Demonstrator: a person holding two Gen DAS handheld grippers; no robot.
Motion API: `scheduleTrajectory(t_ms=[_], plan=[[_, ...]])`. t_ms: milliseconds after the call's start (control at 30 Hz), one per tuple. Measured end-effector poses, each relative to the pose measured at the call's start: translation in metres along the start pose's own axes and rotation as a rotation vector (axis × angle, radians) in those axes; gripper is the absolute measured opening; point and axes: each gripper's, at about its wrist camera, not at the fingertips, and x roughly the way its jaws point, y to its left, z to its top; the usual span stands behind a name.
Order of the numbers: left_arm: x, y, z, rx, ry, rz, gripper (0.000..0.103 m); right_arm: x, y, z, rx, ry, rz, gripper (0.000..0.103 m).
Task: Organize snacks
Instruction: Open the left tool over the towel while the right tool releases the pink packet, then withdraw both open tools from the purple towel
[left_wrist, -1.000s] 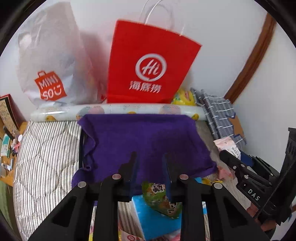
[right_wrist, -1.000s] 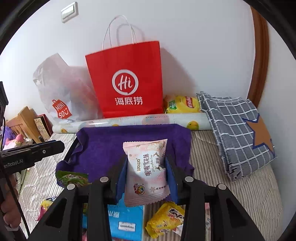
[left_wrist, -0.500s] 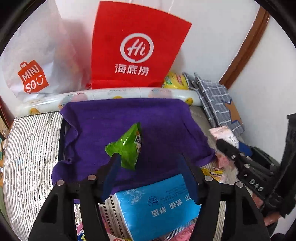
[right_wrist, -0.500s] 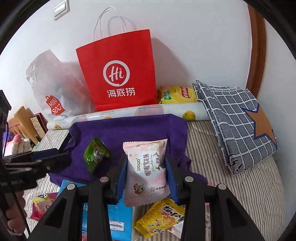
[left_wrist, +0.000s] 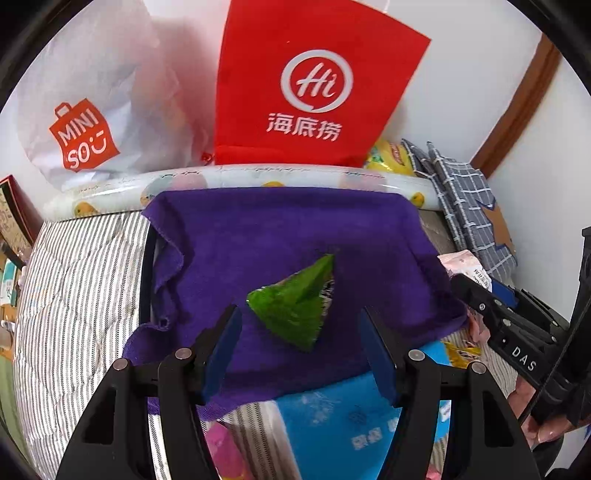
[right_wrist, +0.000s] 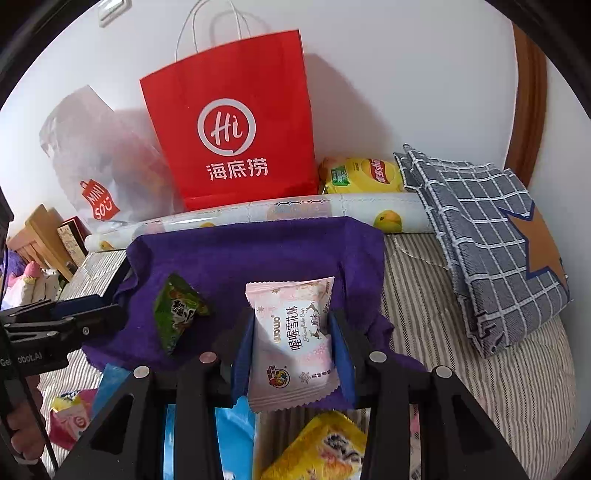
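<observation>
Striped bed (right_wrist: 480, 369) against white wall, purple towel (left_wrist: 277, 229) spread mid-bed. Left gripper (left_wrist: 301, 343) fingers now spread, green snack (left_wrist: 295, 306) dropped near towel's front edge, apparently resting. Right gripper (right_wrist: 291, 350) clenched on pink snack (right_wrist: 291, 339), probably next.

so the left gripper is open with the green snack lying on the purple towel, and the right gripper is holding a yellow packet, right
Not the colour: the right gripper is shut on a pink packet, as the right wrist view shows. The rest holds: the left gripper is open and the green snack lies on the purple towel.
</observation>
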Motion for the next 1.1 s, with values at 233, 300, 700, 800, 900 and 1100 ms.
scheduleTrajectory(t_ms=[233, 300, 700, 800, 900, 1100], plan=[[0.011, 0.016, 0.003, -0.022, 0.007, 0.009, 0.065, 0.031, -0.004, 0.002, 0.002, 0.053, -0.039, 0.039], [0.015, 0.019, 0.003, -0.023, 0.011, 0.008, 0.065, 0.039, -0.007, 0.001, 0.016, 0.072, -0.041, 0.039], [0.019, 0.023, 0.002, -0.037, 0.034, -0.002, 0.065, 0.048, -0.006, -0.004, 0.039, 0.084, 0.006, 0.051], [0.012, 0.024, 0.002, -0.044, 0.034, -0.012, 0.065, 0.038, -0.006, -0.003, 0.065, 0.075, 0.013, 0.064], [-0.001, 0.023, -0.002, -0.054, 0.018, -0.014, 0.068, 0.025, -0.002, -0.002, 0.057, 0.058, 0.001, 0.067], [-0.03, 0.011, -0.011, -0.047, -0.009, 0.028, 0.074, -0.01, 0.004, -0.008, 0.039, 0.05, -0.035, 0.076]])
